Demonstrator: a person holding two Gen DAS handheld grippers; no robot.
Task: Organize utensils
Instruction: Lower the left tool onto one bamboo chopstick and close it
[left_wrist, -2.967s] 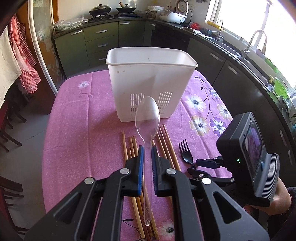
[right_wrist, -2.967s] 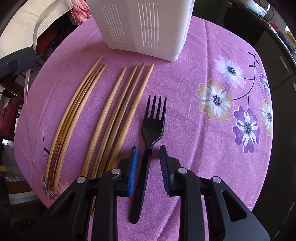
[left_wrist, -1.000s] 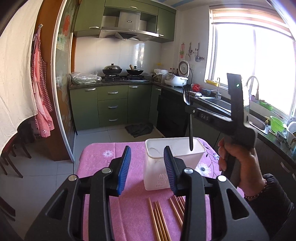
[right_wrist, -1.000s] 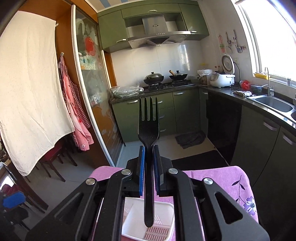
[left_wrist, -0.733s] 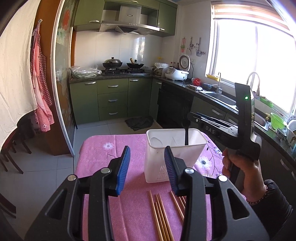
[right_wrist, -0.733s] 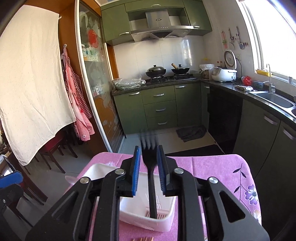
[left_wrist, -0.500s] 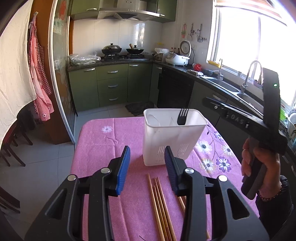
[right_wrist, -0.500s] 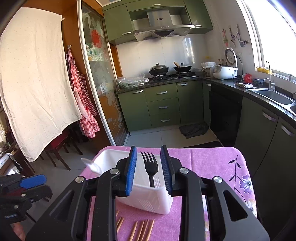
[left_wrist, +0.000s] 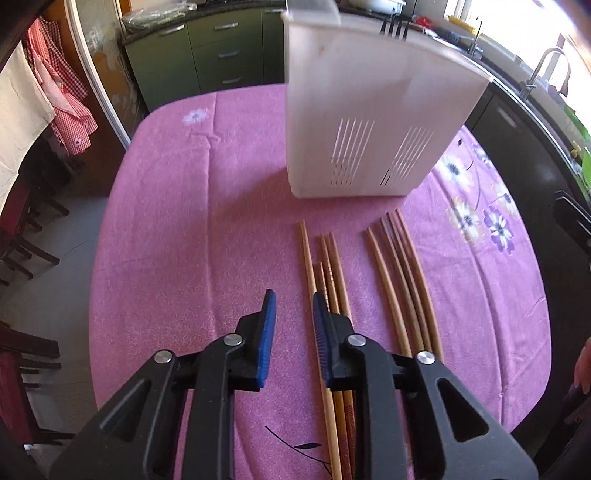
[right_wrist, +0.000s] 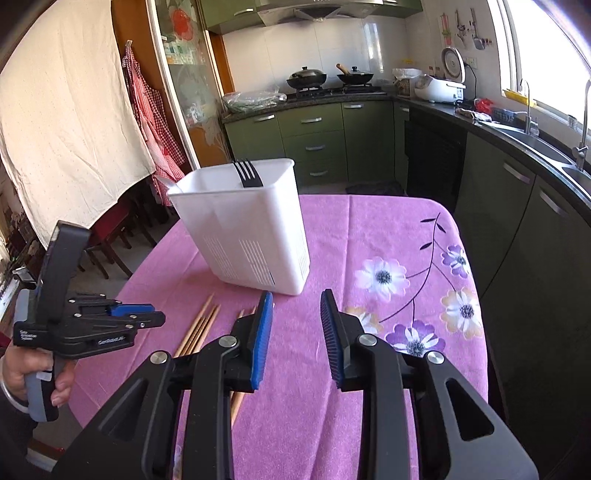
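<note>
A white slotted utensil holder (left_wrist: 369, 110) (right_wrist: 251, 236) stands on the purple flowered tablecloth (left_wrist: 184, 221). A black fork (right_wrist: 246, 173) (left_wrist: 394, 26) stands in it, tines up. A clear spoon (right_wrist: 166, 183) leans out at its left corner. Two bunches of wooden chopsticks (left_wrist: 328, 266) (left_wrist: 402, 280) lie in front of the holder. My left gripper (left_wrist: 291, 299) points down at the cloth just left of the nearer bunch. Its jaws are closing with nothing between them. My right gripper (right_wrist: 295, 295) hovers open and empty in front of the holder.
The table edge curves round on all sides, with dark chairs (left_wrist: 22, 236) at the left. Green kitchen cabinets (right_wrist: 325, 136) and a counter with a sink (right_wrist: 535, 144) lie behind and to the right. A hand holds the left gripper (right_wrist: 157, 314) low at the left of the right wrist view.
The right gripper let the fork drop into the holder, opened and drew back. The left gripper sank and tipped down over the chopsticks, its jaws narrower.
</note>
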